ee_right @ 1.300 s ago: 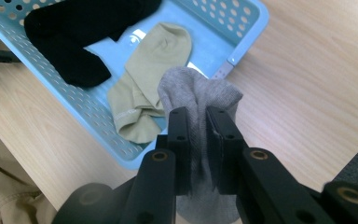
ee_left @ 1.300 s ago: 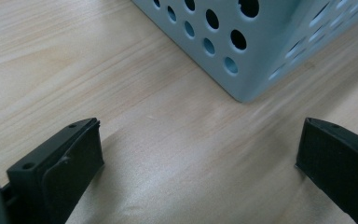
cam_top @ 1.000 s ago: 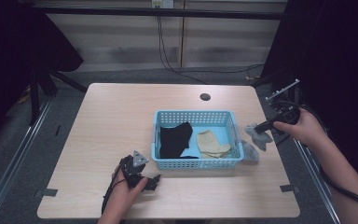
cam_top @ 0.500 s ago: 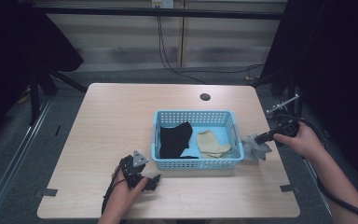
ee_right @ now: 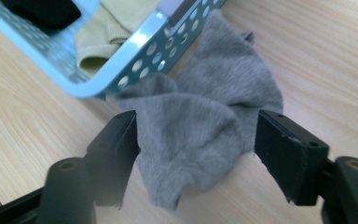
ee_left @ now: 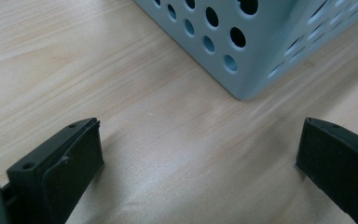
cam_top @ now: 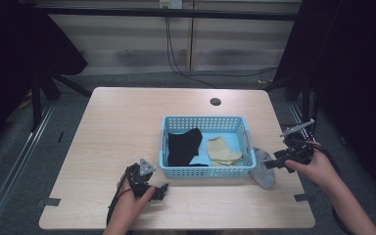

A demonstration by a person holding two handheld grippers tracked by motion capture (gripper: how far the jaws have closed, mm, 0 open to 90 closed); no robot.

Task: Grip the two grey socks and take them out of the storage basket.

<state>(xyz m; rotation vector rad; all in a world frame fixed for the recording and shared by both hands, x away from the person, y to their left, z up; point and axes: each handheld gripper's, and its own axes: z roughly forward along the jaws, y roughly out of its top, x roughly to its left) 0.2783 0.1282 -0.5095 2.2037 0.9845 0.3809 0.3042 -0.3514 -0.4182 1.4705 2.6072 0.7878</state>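
Your pale wood-grain worktop (cam_top: 117, 122) stands on a grey floor before a dim back wall with hanging cables. At the left, your left gripper (cam_top: 152, 190) rests near the front edge, jaws wide with bare wood between them. In the middle sits the light blue perforated plastic basket (cam_top: 203, 171). Just right of it the crumpled grey sock (cam_top: 263, 170) lies touching the basket's corner, its long axis running front to back. Your right gripper (cam_top: 270, 164) has just been opening its jaws; they straddle the sock without pressing. No writing is legible.
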